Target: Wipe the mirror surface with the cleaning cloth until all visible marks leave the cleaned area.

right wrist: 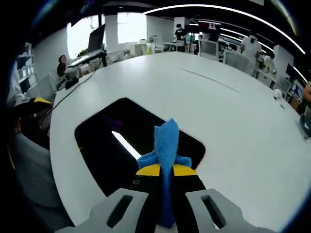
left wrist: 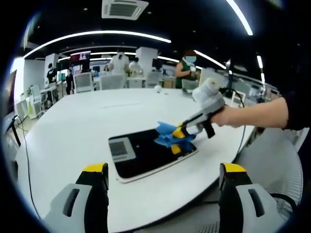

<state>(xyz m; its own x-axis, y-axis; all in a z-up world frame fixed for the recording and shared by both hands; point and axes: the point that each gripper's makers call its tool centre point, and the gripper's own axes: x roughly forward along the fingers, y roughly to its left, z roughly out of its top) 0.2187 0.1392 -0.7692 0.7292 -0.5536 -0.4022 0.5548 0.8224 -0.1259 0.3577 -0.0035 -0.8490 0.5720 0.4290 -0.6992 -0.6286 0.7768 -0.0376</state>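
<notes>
Wiping in hand: right gripper (left wrist: pixel 181 139) clenched on crumpled blue cleaning cloth (right wrist: pixel 166 143), pressed on flat dark rectangular mirror (left wrist: pixel 146 156) near front edge of round white table (left wrist: pixel 73 131). Left gripper (left wrist: pixel 163 171) released, holding nothing. Next: probably sweeping across the unwiped glass.

left hand-held gripper (left wrist: pixel 164 180): jaws spread wide | right hand-held gripper (right wrist: pixel 166 170): jaws clamped

no readable text, labels or numbers anywhere; wall-mounted dark screen (left wrist: pixel 80 57) at the back of the room shows reddish content, too blurred to read
</notes>
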